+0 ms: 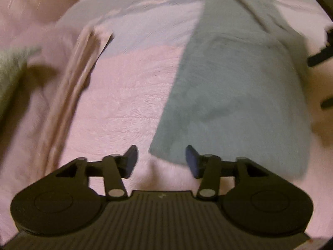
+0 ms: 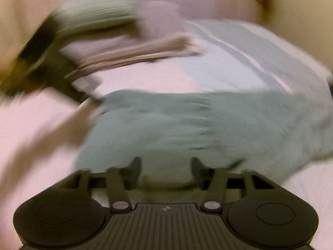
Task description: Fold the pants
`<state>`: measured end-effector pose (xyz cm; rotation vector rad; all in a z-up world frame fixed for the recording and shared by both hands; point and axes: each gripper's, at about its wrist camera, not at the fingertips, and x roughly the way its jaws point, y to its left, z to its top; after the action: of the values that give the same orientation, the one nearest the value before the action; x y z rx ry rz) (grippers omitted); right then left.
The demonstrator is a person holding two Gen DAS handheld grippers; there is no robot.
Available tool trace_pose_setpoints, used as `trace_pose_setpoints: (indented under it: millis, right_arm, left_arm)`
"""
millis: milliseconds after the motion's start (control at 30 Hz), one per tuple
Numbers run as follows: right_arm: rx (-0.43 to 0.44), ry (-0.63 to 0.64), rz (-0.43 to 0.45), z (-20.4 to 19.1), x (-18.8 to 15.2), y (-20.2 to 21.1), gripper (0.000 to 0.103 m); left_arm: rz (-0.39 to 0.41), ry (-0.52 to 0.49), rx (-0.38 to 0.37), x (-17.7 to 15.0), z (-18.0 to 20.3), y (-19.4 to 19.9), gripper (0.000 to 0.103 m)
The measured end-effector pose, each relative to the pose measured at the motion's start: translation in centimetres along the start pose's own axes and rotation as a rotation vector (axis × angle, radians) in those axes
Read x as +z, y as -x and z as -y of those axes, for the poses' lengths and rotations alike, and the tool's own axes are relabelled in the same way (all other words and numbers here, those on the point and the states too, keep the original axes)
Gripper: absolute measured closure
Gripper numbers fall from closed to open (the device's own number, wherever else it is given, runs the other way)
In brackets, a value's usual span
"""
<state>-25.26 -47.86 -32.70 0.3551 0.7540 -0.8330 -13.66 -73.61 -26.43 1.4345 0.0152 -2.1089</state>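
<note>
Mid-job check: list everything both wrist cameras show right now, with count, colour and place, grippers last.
pants: one, grey-green, lying flat on the pink cover, partly folded
pink cover: one, fuzzy pink, spread under everything
pale blue sheet: one, light blue, beyond the pants
beige folded cloth: one, beige-pink, lying left of the pants in the left wrist view
greenish cloth: one, blurred, at the far left in the right wrist view
left gripper: black, open, at the pants' near corner
right gripper: black, open, over the pants' near edge
</note>
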Motion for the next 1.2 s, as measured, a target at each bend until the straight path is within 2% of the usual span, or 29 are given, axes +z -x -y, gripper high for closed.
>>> trace_pose_setpoints:
  millis: [133,200,300,400,500,633,700,767,833,867,900,1000,1067,1133,1200]
  right_arm:
    - [0.022,0.351,0.041,-8.1,-1.4,-1.1,0.034]
    - [0.016,0.458,0.063,-10.6,-2.0,-2.5,0.033]
    - [-0.076,0.604,0.057,-13.5,-2.9,-5.4,0.032]
    - [-0.168,0.682,-0.019,-14.0,-4.0,-8.4,0.032]
    - [-0.250,0.707,-0.056,-12.5,-5.1,-9.4,0.032]
    - [-0.275,0.732,-0.060,-11.0,-6.0,-9.9,0.032]
    - [-0.284,0.755,-0.057,-11.2,-6.2,-10.0,0.032]
    - [-0.276,0.736,-0.059,-11.1,-5.9,-9.9,0.032]
    - [-0.262,0.712,-0.059,-10.8,-5.6,-10.0,0.035]
    - [-0.254,0.703,-0.054,-10.8,-5.6,-9.8,0.040]
    - [-0.244,0.695,-0.050,-10.6,-5.6,-9.7,0.044]
    - [-0.225,0.668,-0.040,-10.2,-5.2,-9.4,0.062]
    - [-0.216,0.641,-0.037,-9.9,-4.8,-9.0,0.083]
    - [-0.188,0.591,-0.033,-9.7,-4.4,-7.8,0.091]
    - [-0.151,0.549,-0.025,-9.0,-3.6,-6.9,0.093]
  left_arm:
    - [0.055,-0.311,0.028,-3.3,3.5,1.7,0.029]
    - [0.082,-0.444,0.036,-4.8,5.1,1.5,0.019]
    - [0.127,-0.609,0.058,-6.7,7.2,0.1,0.018]
    - [0.171,-0.770,0.081,-7.9,8.5,-1.5,0.018]
    - [0.232,-0.918,0.115,-8.6,9.0,-2.9,0.018]
    - [0.302,-1.114,0.153,-9.0,8.9,-4.8,0.018]
    - [0.317,-1.157,0.157,-8.7,8.4,-5.6,0.020]
    - [0.315,-1.180,0.162,-8.2,7.7,-6.4,0.029]
    - [0.305,-1.207,0.184,-7.7,7.1,-7.3,0.049]
    - [0.296,-1.217,0.176,-7.4,6.7,-7.7,0.050]
    - [0.293,-1.226,0.164,-7.3,6.6,-8.0,0.056]
    - [0.268,-1.228,0.126,-7.0,6.5,-8.1,0.074]
    - [0.254,-1.198,0.115,-6.8,6.5,-7.8,0.080]
    - [0.239,-1.157,0.108,-6.6,6.5,-7.0,0.085]
    - [0.216,-1.122,0.093,-6.2,6.3,-6.2,0.087]
